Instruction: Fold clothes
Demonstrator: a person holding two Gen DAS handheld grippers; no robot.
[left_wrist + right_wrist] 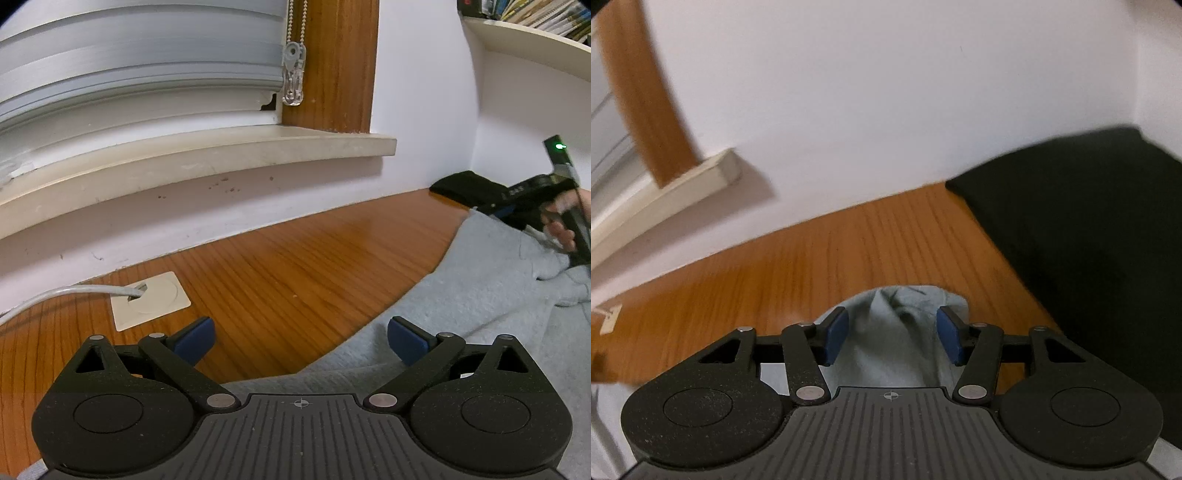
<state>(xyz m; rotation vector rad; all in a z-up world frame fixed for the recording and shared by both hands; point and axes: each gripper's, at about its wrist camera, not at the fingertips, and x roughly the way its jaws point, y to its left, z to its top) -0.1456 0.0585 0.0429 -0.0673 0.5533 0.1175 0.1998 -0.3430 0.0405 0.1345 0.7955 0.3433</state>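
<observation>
We find the left gripper point(301, 338) held low over the wooden tabletop point(295, 266) with its blue-padded fingers point(195, 339) spread wide and nothing between them. One pad stands over bare wood, the other over the edge of the grey garment point(480, 302), which lies spread across the right part of the tabletop in the left wrist view. We cannot tell whether that pad touches the cloth.

The right gripper point(892, 334) has a bunched fold of the same grey garment point(897, 332) between its fingers point(836, 334). The cloth fills the gap from pad to pad and rises in a ridge beyond the tips, so we record the fingers as gripping the garment, held part-way apart by the fabric. The right wrist view is blurred. In the left wrist view we see this right gripper point(495, 210) at the far right edge, a person's hand point(561, 221) wrapped round its handle and a green light point(560, 146) showing on top.

A folded black cloth point(1089, 229) lies on the tabletop against the white wall point(886, 92), just beyond the right gripper. Also noted: a beige cable grommet plate point(151, 301) set in the wood with a white cable point(55, 295) entering it, a window sill point(184, 162) with grey blinds point(129, 55) above, a bead chain point(295, 55), and a shelf of books point(535, 18) at upper right.
</observation>
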